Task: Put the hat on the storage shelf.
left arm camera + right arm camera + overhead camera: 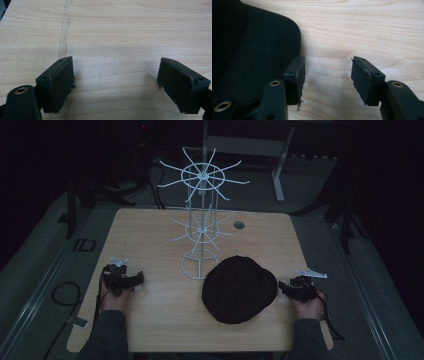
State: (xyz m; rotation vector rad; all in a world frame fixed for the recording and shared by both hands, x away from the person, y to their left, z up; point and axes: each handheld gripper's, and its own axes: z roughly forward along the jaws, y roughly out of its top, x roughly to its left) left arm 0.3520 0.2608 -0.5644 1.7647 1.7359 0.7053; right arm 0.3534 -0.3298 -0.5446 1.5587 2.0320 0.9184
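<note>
- Your right gripper (286, 286) sits just right of the black hat (239, 289), and its jaws stand wide apart with nothing between them
- In the right gripper view the hat (254, 55) edge lies just beside one jaw, and bare table (367, 30) shows in the gap
- Your left gripper (134, 279) rests at the near left of the table (150, 230), well apart from the hat
- Its jaws are wide apart too, and the left gripper view shows bare wood (115, 50) between them
- The hat lies flat on the near right part of the table, just right of the foot of the rack (201, 220)
- The job looks like grabbing the hat, most likely to hang it on the rack
- Slide one right jaw under the brim and keep the other on top, then squeeze
- Go low and slow, so the jaw slips under the cloth and does not push the hat away
- Pinch a good bit of the edge, since a tiny pinch may slip off
- Bring your left gripper over to the other side if the hat sags
- The hat is soft, dark cloth, round and a bit puffy, so it will bend and droop when you lift it
- The rack is thin white wire, tall, with two wheels of spokes and a round ring foot
- It looks light and could tip, so do not bump it
- The table is smooth pale wood with rounded corners and a small round hole at the far side
</note>
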